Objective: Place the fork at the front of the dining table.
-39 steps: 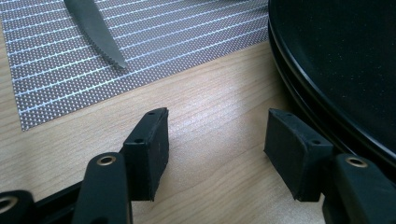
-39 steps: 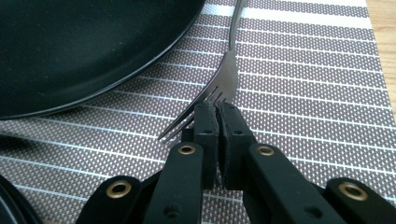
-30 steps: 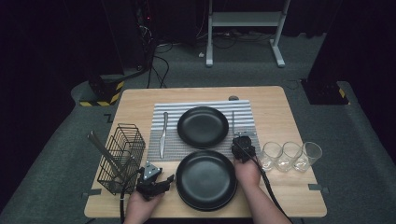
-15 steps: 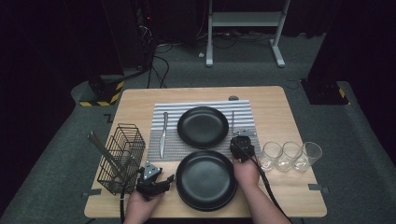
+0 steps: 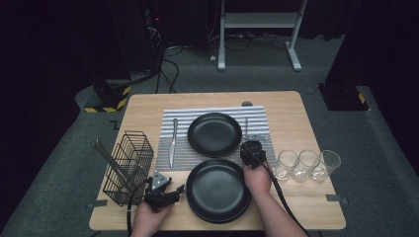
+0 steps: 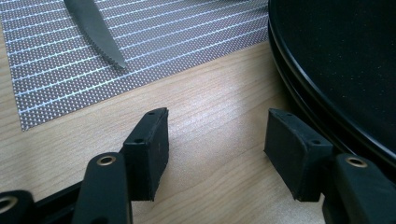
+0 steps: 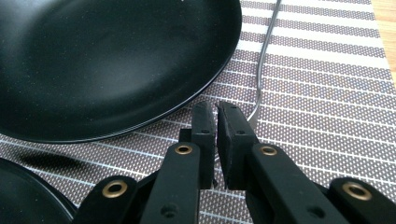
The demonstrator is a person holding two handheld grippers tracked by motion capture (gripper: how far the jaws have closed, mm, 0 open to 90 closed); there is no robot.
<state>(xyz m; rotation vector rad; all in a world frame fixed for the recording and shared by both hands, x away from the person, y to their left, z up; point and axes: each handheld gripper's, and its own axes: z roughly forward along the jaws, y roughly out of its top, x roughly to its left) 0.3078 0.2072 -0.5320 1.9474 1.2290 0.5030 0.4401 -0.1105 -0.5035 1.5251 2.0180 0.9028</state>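
Observation:
My right gripper [image 5: 252,144] points down at the striped placemat [image 5: 197,112], just right of the upper black plate [image 5: 215,134]. In the right gripper view its jaws [image 7: 216,116] stand almost together, shut on the near end of a thin metal utensil [image 7: 266,51] that lies on the mat [image 7: 327,93] beside the plate [image 7: 107,60]. My left gripper [image 5: 177,190] rests low on bare wood, left of the stacked black plates [image 5: 217,190]. It is open [image 6: 217,135] with nothing between the pads, and the plates' rim [image 6: 345,56] is close to one of them. A knife [image 6: 95,30] lies on the mat.
A black wire basket [image 5: 128,168] with a long tool [image 5: 106,158] sticking out stands at the table's left. Three clear glasses [image 5: 306,165] stand in a row at the right. The knife [image 5: 173,140] lies left of the upper plate.

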